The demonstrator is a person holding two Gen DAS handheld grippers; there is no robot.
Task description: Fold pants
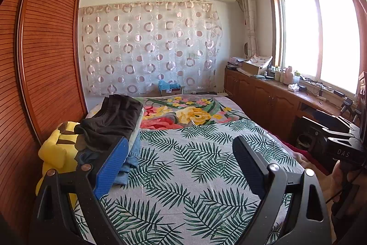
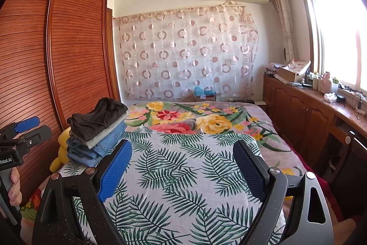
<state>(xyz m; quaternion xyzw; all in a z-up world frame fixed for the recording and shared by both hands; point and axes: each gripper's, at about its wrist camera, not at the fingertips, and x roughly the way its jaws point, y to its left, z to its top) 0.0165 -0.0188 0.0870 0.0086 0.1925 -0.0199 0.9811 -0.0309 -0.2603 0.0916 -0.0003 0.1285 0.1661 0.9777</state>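
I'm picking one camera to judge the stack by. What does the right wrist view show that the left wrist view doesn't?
Only the right wrist view: the stack's side, with a black garment on a grey layer on jeans, plus the left gripper from outside.

Only the left wrist view: the right gripper's body at the frame edge, and more of the yellow plush toy.

Both: the leaf-print sheet, the wardrobe, and each camera's own fingers spread with nothing between.

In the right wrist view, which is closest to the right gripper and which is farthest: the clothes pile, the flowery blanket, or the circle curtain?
1. Clothes pile, just left of the right gripper.
2. Flowery blanket, middle of the bed.
3. Circle curtain, on the back wall.
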